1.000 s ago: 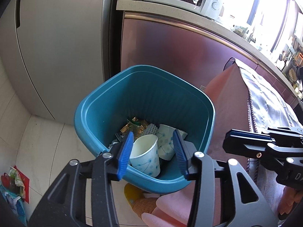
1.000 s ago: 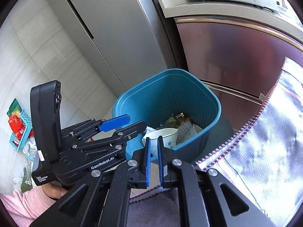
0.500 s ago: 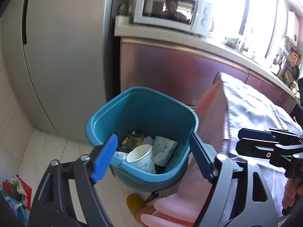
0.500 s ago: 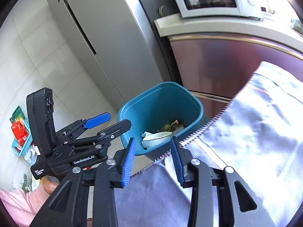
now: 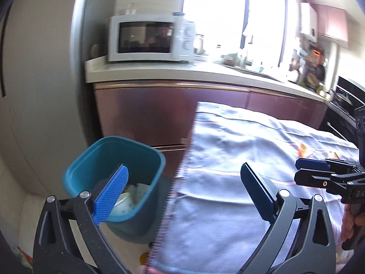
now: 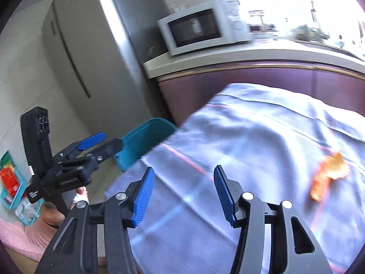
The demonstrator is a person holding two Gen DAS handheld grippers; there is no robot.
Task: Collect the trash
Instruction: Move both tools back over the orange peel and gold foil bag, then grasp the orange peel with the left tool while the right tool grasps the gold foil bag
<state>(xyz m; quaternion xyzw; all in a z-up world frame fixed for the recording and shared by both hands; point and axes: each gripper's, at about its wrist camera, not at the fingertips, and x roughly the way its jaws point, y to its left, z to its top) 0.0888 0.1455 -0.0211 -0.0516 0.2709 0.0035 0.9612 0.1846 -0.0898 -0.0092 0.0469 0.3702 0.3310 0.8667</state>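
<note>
A teal trash bin [image 5: 146,159] stands on the floor at the left end of a table under a pale blue cloth [image 5: 228,150]. White paper cups [image 5: 127,202] lie inside the bin. My left gripper [image 5: 184,191] is open and empty, above the bin's right side and the cloth edge. My right gripper [image 6: 183,194] is open and empty over the cloth [image 6: 262,137]. An orange wrapper [image 6: 328,175] lies on the cloth to its right. The bin [image 6: 141,141] sits beyond the cloth's left edge, and the left gripper [image 6: 100,145] shows at the left of the right wrist view.
A white microwave [image 5: 150,38] stands on a counter over maroon cabinets [image 5: 148,111], behind the bin. A grey fridge [image 5: 34,80] is on the left. Coloured packets [image 6: 10,178] lie on the floor at far left. The right gripper [image 5: 319,171] shows at the right edge.
Both grippers have lifted and swung right, from over the bin to over the table cloth. Both opened wider; the right one was shut a second ago. The orange wrapper came into view.
</note>
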